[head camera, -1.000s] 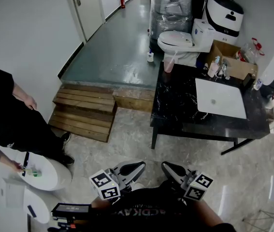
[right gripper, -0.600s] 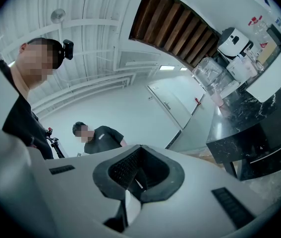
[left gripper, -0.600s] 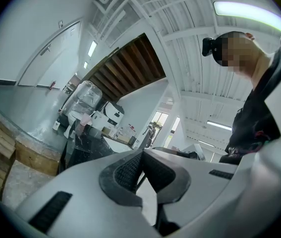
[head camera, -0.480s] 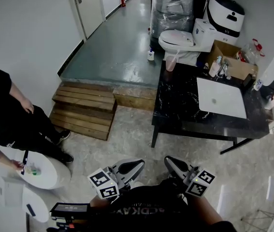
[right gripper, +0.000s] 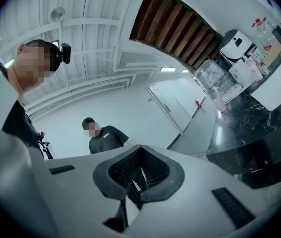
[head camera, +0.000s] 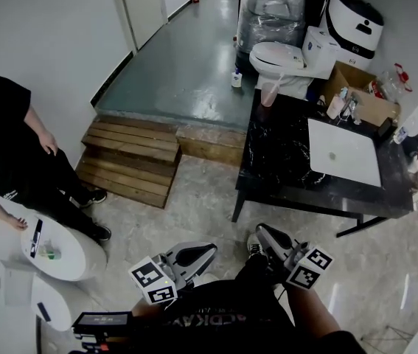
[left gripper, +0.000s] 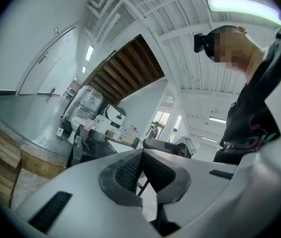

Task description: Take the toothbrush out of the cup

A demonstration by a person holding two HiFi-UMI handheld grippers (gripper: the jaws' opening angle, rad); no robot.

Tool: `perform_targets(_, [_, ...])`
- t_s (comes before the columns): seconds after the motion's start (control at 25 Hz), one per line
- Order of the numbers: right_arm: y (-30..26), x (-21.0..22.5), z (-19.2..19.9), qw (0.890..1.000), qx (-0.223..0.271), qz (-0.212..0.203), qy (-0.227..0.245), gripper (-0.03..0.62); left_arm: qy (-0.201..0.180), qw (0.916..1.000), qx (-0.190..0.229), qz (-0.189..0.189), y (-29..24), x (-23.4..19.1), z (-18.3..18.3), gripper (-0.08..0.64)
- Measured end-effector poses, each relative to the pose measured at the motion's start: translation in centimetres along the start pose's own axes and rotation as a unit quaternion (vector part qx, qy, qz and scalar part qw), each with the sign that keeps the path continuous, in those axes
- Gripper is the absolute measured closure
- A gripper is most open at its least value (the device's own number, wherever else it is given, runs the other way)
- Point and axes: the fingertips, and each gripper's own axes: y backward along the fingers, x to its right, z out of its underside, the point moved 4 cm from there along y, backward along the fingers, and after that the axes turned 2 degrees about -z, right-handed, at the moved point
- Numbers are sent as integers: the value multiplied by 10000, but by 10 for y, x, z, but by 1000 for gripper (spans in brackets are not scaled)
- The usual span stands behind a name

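Head view: cup [head camera: 269, 94] contents too small.

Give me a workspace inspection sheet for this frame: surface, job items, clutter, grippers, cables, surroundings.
Surface: black marble counter with white sink basin, out ahead of both grippers.
Job's things: pink cup at the counter's far corner; thin stick in it, toothbrush not confirmable.
Clutter: cardboard box, bottles behind the basin.
Grippers: left gripper and right gripper shut, empty, near the body.
Cables: nothing seen.
Surroundings: toilet, wooden steps, bystander.
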Motion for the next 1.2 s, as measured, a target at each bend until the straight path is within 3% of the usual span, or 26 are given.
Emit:
perform_targets(0.36, [-28, 59, -48, 9999, -14, -121, 89, 581, 38, 9993, 131, -355, -27, -28, -13, 552])
perform_targets(0.8, [-60, 173, -143, 9988, 158, 93, 461, 583, -45, 9974, 209, -693, -85, -70, -39, 552])
perform_targets(1.2, [-100, 278, -210, 9983, 375, 236, 382, 581, 36, 9939, 326, -1055, -124, -105, -56, 552])
